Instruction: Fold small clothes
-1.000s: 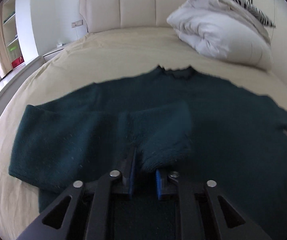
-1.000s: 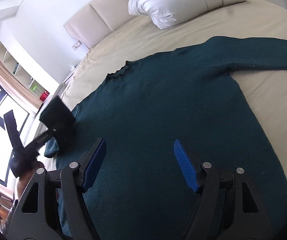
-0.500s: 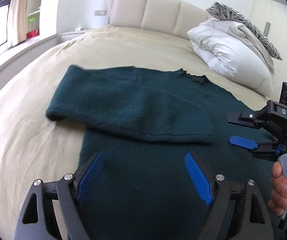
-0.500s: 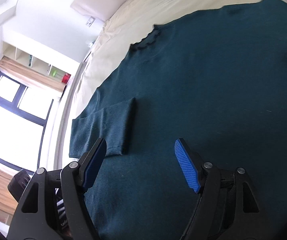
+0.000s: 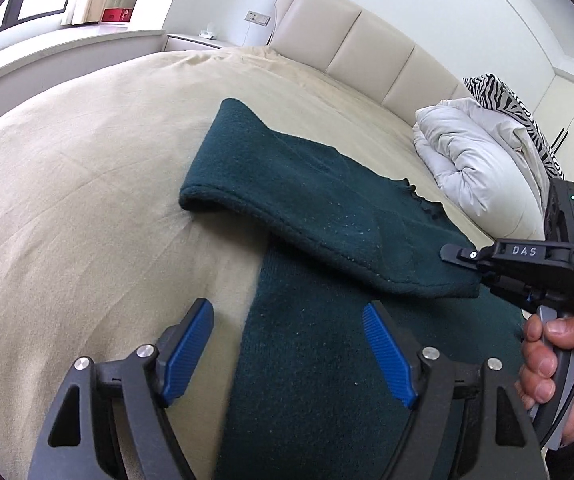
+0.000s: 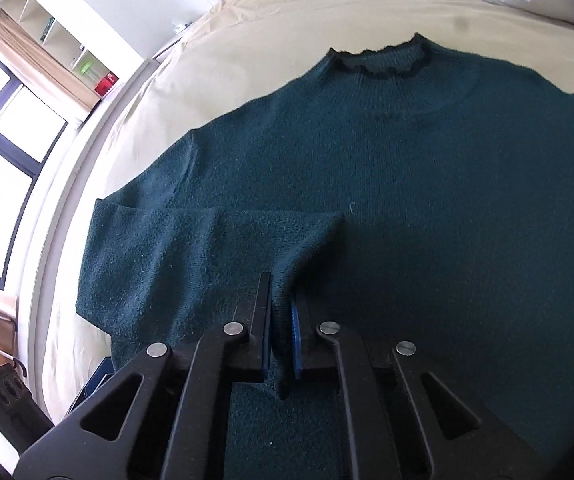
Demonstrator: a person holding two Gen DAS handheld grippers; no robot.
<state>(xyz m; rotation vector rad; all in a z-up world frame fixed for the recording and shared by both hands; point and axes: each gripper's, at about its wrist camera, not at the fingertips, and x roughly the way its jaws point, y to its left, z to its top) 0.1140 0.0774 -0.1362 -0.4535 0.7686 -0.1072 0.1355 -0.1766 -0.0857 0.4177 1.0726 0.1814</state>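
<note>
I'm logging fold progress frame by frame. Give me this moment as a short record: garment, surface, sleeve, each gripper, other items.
garment: dark green sweater, lying flat
surface: bed with beige sheet
sleeve: folded sleeve lies across the body, cuff pinched
right gripper: shut on the sleeve's cuff
left gripper: jaws closing, nothing pinched, above the sweater's side edge
other items: white duvet and zebra-print pillow by the headboard

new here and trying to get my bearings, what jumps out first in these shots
A dark green sweater lies spread over the beige bed, one sleeve folded across its body. The right gripper pinches that sleeve's cuff, while the left gripper hovers above the sweater's side edge, its fingers closing.
</note>
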